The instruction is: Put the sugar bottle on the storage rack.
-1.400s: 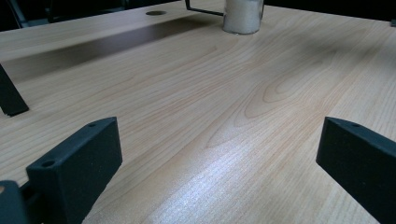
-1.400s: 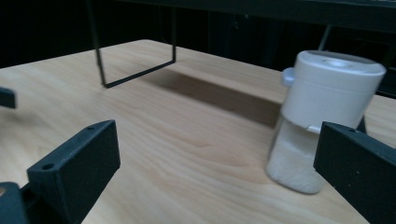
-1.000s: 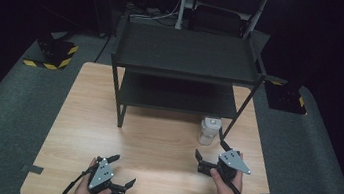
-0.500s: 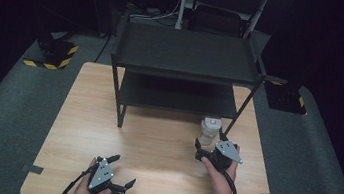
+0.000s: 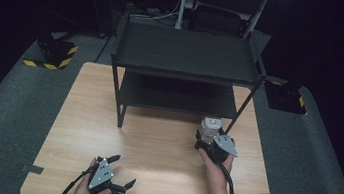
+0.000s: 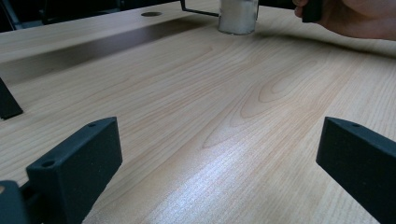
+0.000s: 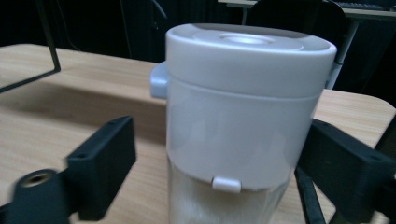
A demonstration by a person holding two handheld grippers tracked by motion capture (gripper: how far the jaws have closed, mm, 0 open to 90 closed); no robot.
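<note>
A jar (image 5: 210, 126) with a white lid and clear body stands upright on the wooden table (image 5: 153, 145), by the front right leg of the black shelf rack (image 5: 186, 53). My right gripper (image 5: 207, 138) reaches around it. In the right gripper view the jar (image 7: 243, 116) sits between the jaws of the right gripper (image 7: 219, 158), which have just been closing. A gap remains at the left jaw, and the right jaw is close against the jar. My left gripper (image 5: 124, 170) rests open near the front edge, nothing between its jaws (image 6: 219, 154). The jar (image 6: 238, 16) shows far off.
The two-tier black rack fills the table's back half, and its thin legs stand close to the jar. Bare wood lies between the two grippers. Yellow-black striped blocks (image 5: 54, 54) sit on the grey floor to the left.
My right gripper has moved forward and down to the jar, which now sits between its jaws, and the jaws have narrowed. The left gripper has stayed put.
</note>
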